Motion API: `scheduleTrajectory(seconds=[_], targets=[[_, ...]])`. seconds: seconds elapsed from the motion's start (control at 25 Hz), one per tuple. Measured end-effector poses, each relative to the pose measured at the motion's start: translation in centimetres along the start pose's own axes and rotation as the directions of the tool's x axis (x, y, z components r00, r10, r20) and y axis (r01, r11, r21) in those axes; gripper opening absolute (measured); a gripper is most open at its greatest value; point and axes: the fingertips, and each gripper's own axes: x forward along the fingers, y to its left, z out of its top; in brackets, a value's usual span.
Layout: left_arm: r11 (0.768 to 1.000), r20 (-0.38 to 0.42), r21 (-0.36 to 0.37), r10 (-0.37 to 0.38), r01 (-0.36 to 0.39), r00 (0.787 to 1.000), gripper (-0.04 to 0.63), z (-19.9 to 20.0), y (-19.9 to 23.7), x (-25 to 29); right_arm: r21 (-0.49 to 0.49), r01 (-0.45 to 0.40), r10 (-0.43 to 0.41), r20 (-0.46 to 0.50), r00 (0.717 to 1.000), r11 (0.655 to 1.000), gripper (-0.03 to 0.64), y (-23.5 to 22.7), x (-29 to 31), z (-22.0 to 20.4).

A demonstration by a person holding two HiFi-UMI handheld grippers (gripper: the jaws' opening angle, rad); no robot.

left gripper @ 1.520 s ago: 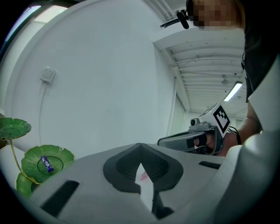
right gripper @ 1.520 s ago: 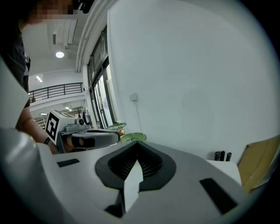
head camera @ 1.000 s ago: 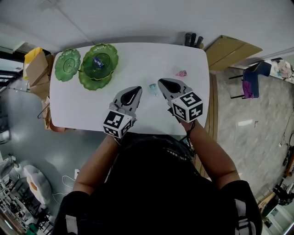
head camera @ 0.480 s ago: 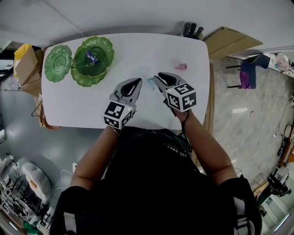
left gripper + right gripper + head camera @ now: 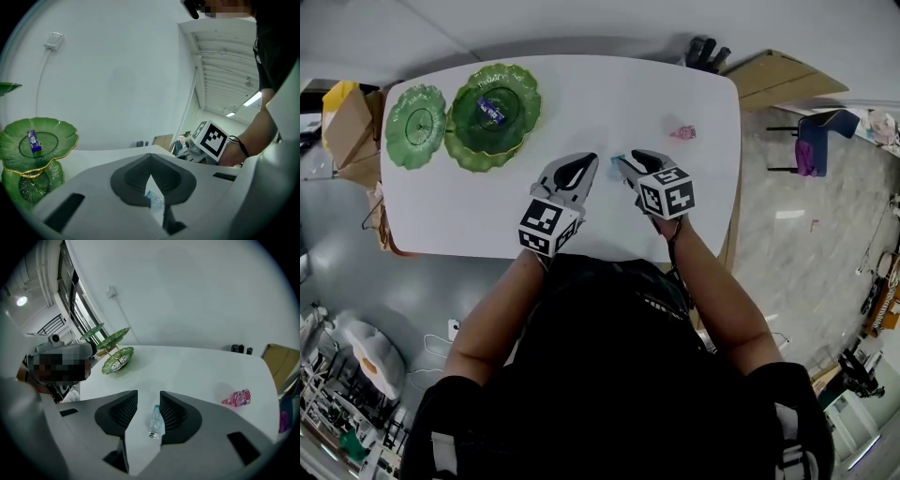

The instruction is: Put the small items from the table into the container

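A small clear bluish packet (image 5: pixel 156 420) lies on the white table (image 5: pixel 581 103). It sits between the opening jaws of my right gripper (image 5: pixel 148 394), close to the right-hand pad, and the pads do not press on it. In the head view the packet (image 5: pixel 616 159) shows just ahead of my right gripper (image 5: pixel 624 162). My left gripper (image 5: pixel 589 160) hovers beside it with its fingertips together and nothing gripped. The green tiered dish (image 5: pixel 494 111) at the far left holds a blue wrapped sweet (image 5: pixel 490 109). A pink wrapped item (image 5: pixel 682 132) lies at the far right.
A second green plate (image 5: pixel 415 127) juts from the dish towards the table's left edge. Cardboard boxes (image 5: pixel 347 131) stand on the floor at the left. A brown board (image 5: pixel 787 75) and a chair (image 5: pixel 816 141) are on the right.
Both grippers have sunk towards the table. The right gripper's jaws have gone from shut to parted, now either side of the clear packet.
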Motion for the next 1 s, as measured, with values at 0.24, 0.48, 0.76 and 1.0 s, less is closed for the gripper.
scheduleTrajectory(seconds=[0.24,0.48,0.76,1.0], targets=[[1.000,-0.018,-0.021,0.007,-0.008,1.000,0.008,-1.0,1.2,0.3,0.017,0.024,-0.023,-0.099,0.995,1.000,0.150,-1.3,2.6,-3.8],[0.999,-0.038,-0.034,-0.001,0.000,0.999,0.008,-1.7,1.8,0.5,0.039,0.042,-0.036,-0.156,0.987,0.998,0.153,-2.1,4.3,-5.9],[0.999,-0.056,-0.046,-0.010,0.008,0.998,0.008,-2.5,2.2,0.6,0.046,0.058,-0.047,-0.208,0.977,0.997,0.163,-2.5,6.0,-7.3],[0.999,-0.064,-0.050,-0.013,0.010,0.998,0.008,-2.9,2.8,0.7,0.030,0.074,-0.065,-0.241,0.968,0.997,0.176,-2.7,7.0,-8.0]])
